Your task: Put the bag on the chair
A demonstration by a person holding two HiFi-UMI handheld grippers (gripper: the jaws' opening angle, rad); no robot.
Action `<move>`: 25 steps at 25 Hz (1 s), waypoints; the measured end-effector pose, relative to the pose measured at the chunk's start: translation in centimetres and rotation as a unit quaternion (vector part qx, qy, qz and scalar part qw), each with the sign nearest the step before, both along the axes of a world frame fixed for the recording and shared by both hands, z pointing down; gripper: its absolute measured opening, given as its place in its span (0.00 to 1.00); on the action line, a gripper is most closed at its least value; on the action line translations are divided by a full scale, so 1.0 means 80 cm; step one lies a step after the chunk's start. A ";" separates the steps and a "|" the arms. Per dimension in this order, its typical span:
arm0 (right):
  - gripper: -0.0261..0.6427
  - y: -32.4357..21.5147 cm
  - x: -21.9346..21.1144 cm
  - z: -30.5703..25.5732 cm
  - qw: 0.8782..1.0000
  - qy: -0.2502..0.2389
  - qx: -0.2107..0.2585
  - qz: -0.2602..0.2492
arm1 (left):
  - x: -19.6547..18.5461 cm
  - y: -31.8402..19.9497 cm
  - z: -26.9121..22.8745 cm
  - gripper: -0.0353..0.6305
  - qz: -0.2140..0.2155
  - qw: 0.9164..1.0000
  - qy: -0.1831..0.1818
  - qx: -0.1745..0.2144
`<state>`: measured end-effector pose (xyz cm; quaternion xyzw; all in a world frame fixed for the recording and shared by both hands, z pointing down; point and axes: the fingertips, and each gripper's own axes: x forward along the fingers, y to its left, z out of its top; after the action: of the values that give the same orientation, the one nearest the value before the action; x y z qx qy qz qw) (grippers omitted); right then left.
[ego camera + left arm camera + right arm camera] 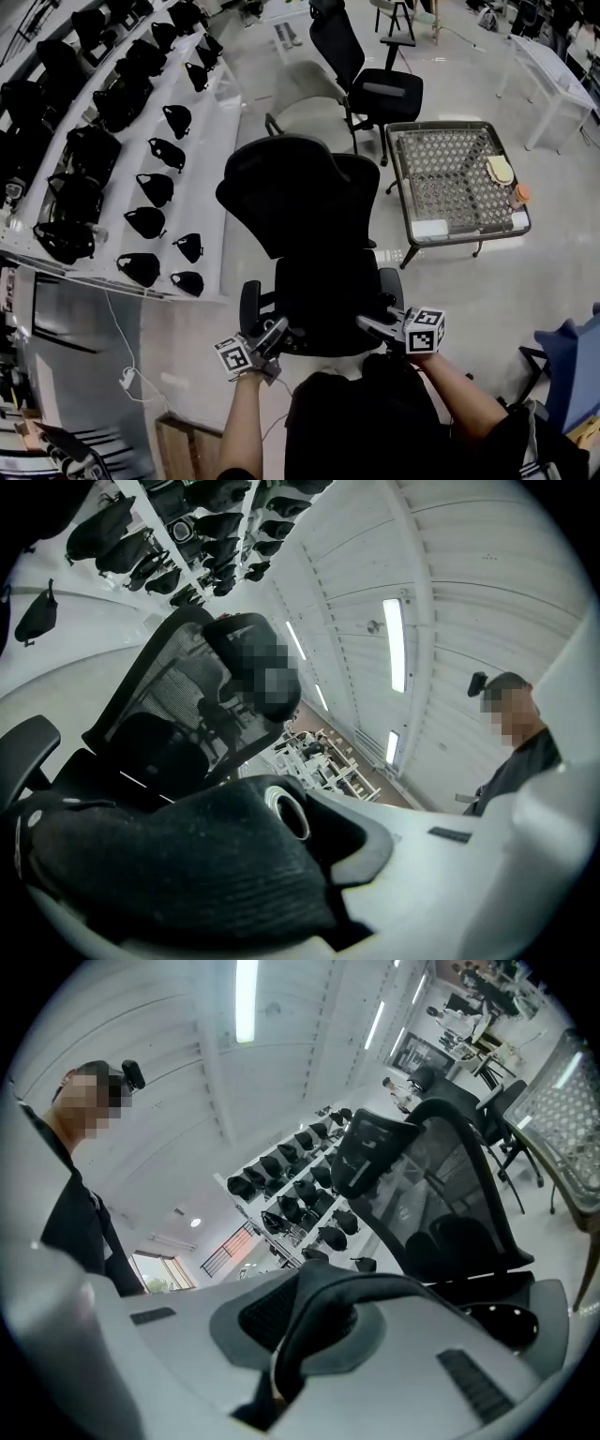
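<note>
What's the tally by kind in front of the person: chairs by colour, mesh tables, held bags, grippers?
Black office chairs: 2, the near chair and the far chair
Beige chair: 1
Mesh-top table: 1
Held bag: 1
Grippers: 2, left gripper and right gripper, both shut on the bag
Total: 7

Three views, one chair (300, 202)
Head view looks steeply down; both gripper views sit close, tilted upward.
</note>
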<state>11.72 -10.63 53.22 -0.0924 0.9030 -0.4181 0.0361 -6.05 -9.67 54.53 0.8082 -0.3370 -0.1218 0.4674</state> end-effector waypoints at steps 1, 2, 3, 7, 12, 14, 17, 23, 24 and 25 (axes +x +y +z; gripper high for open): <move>0.06 -0.006 -0.004 0.005 1.000 0.001 -0.006 0.000 | -0.004 -0.010 0.004 0.09 -0.001 1.000 0.000 -0.004; 0.06 -0.013 -0.007 0.009 1.000 0.002 -0.012 0.001 | -0.007 -0.019 0.009 0.09 -0.002 1.000 0.001 -0.006; 0.06 -0.020 -0.011 0.014 1.000 0.002 -0.018 0.003 | -0.011 -0.027 0.012 0.09 -0.003 1.000 0.002 -0.008; 0.06 -0.053 -0.028 0.029 0.998 -0.003 -0.051 0.024 | -0.029 -0.055 0.028 0.09 0.007 1.000 0.011 -0.015; 0.06 -0.089 -0.045 0.056 0.995 -0.002 -0.086 0.060 | -0.047 -0.082 0.058 0.09 0.028 0.999 0.024 -0.037; 0.06 -0.099 -0.050 0.066 0.992 0.002 -0.098 0.075 | -0.053 -0.092 0.072 0.09 0.036 0.998 0.023 -0.045; 0.06 -0.117 -0.058 0.079 0.990 0.014 -0.106 0.089 | -0.063 -0.113 0.093 0.09 0.043 0.997 0.028 -0.057; 0.06 -0.151 -0.081 0.113 0.985 0.040 -0.125 0.109 | -0.088 -0.144 0.129 0.09 0.043 0.994 0.031 -0.091; 0.06 -0.158 -0.083 0.118 0.985 0.046 -0.126 0.112 | -0.088 -0.151 0.132 0.09 0.041 0.994 0.036 -0.093; 0.06 -0.164 -0.085 0.123 0.984 0.050 -0.128 0.116 | -0.090 -0.158 0.135 0.09 0.041 0.994 0.041 -0.093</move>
<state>4.92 -23.79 63.03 -0.2210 0.8258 -0.5182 0.0265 -13.23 -22.31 65.29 0.7688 -0.2942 -0.1034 0.5583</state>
